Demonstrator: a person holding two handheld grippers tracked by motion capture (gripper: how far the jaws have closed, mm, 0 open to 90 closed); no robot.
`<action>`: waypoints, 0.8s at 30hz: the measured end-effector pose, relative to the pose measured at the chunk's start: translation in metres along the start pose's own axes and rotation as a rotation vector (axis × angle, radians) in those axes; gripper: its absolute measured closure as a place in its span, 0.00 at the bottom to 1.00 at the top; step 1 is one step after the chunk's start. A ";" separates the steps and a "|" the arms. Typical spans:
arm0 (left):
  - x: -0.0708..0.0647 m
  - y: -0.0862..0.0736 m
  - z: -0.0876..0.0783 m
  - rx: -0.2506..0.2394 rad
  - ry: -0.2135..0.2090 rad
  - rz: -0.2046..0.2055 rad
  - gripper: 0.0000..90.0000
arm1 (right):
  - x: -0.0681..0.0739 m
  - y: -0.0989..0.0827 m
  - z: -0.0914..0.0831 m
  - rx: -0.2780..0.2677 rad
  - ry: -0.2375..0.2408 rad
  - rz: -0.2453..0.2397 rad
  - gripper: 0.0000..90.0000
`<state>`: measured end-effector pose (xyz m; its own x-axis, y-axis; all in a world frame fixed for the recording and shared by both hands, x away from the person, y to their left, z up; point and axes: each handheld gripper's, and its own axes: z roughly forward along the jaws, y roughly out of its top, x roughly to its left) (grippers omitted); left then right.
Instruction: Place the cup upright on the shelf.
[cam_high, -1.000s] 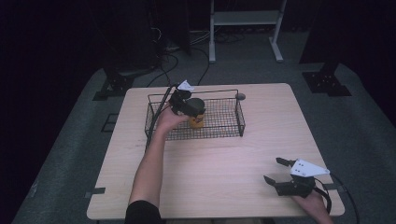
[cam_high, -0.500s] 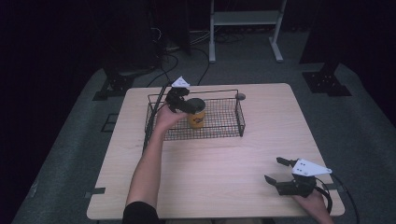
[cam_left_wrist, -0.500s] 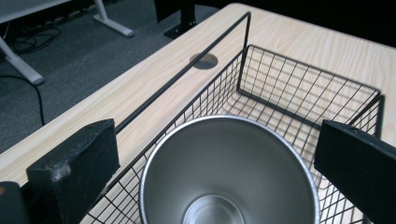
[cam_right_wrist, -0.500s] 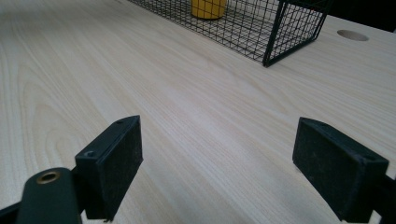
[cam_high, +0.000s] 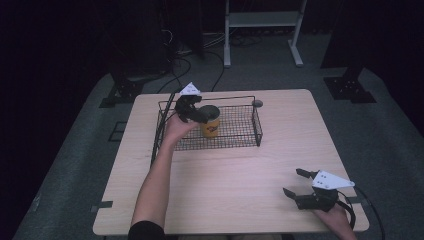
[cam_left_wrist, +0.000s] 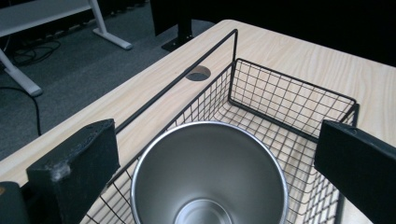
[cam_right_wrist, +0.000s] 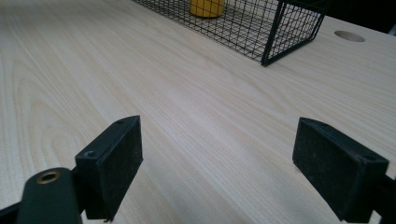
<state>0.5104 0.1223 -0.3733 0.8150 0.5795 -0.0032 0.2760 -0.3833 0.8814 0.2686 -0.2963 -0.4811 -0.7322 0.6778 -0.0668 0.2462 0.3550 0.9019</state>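
My left tool (cam_high: 197, 114) hangs over the wire basket (cam_high: 248, 136) at the far side of the table (cam_high: 240, 170), jaws spread wide either side of the yellow steel cup (cam_high: 210, 125) standing inside, not gripping it. My right tool (cam_high: 299, 184) rests released near the table's close right corner.

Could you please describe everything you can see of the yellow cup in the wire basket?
The cup stands upright inside the black wire basket, toward its left half. Its outside is yellow with a small dark mark on the side; the inside looks like bare brushed steel with a thin rolled rim, and it is empty. The left gripper is at its rim with jaws spread to either side, apparently not touching. The cup's base rests on the basket's mesh floor.
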 end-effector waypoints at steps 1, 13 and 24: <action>-0.001 -0.001 -0.004 -0.010 -0.001 -0.003 0.00 | 0.000 0.000 0.000 0.001 -0.003 -0.002 0.17; -0.007 -0.005 -0.024 -0.051 -0.009 -0.005 0.00 | 0.000 0.000 0.000 0.006 -0.008 -0.001 0.17; -0.015 -0.003 -0.028 -0.077 -0.031 0.005 0.00 | 0.001 0.000 0.001 0.007 -0.010 -0.006 0.17</action>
<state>0.4831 0.1354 -0.3628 0.8321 0.5546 -0.0122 0.2330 -0.3294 0.9150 0.2684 -0.2953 -0.4812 -0.7274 0.6820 -0.0761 0.2469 0.3635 0.8983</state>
